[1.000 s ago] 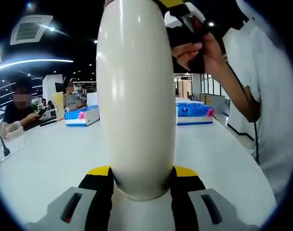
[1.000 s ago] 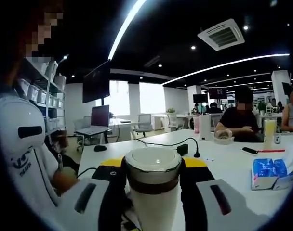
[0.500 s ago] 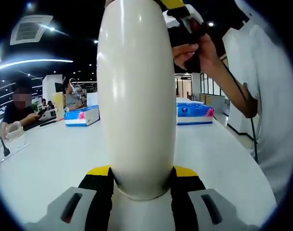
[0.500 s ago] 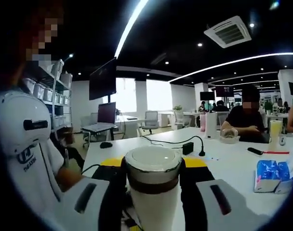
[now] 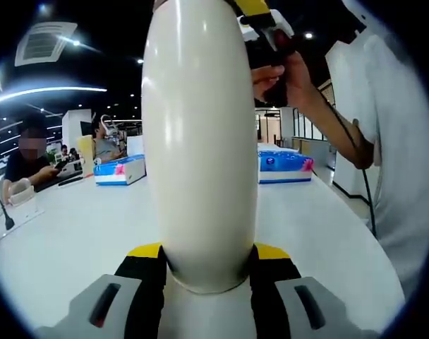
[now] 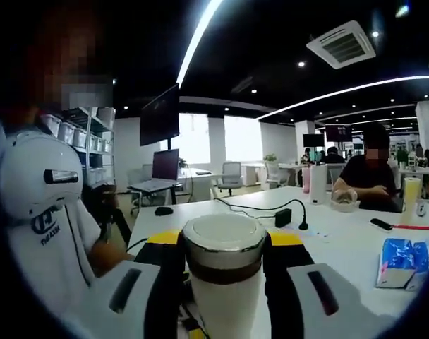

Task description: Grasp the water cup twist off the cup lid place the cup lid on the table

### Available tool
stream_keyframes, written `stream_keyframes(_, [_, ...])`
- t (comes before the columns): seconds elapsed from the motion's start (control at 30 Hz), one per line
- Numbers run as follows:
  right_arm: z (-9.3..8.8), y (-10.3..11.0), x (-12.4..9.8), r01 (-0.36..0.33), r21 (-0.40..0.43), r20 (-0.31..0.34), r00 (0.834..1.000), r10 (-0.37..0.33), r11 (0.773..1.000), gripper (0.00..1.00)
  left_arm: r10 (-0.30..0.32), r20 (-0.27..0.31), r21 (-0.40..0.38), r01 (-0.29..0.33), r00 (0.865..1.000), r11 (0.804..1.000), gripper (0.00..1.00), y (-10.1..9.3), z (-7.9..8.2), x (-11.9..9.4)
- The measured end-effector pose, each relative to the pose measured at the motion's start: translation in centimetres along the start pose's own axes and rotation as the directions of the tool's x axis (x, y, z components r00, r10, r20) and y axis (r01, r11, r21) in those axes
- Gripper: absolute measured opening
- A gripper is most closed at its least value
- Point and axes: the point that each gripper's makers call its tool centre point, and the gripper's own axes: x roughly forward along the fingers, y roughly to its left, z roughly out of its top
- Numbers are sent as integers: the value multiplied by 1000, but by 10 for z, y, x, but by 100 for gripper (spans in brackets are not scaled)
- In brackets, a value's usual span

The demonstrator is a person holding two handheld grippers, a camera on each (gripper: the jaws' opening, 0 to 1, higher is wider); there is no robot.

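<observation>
One water cup (image 5: pixel 199 141), one cup lid (image 6: pixel 224 234), two tissue boxes (image 5: pixel 121 171).

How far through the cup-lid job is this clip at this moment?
Done: the left hand-held gripper is clamped around the cream cup, and the right hand-held gripper is clamped on its lid.
In hand: the twist. The lid sits on the cup, with no visible gap.
Left: freeing the lid and setting it on the white table.
</observation>
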Motion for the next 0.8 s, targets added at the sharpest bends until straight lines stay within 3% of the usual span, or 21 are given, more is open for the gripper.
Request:
stream_keyframes(0.37, [-2, 0, -1, -106, -25, -3, 994, 106, 994, 46, 0, 0, 1, 0, 1000, 1000, 48, 0, 0, 0])
stream_keyframes(0.8, [-3, 2, 0, -165, -28, 10, 986, 165, 986, 46, 1, 0, 1, -1, 1000, 1000, 48, 0, 0, 0])
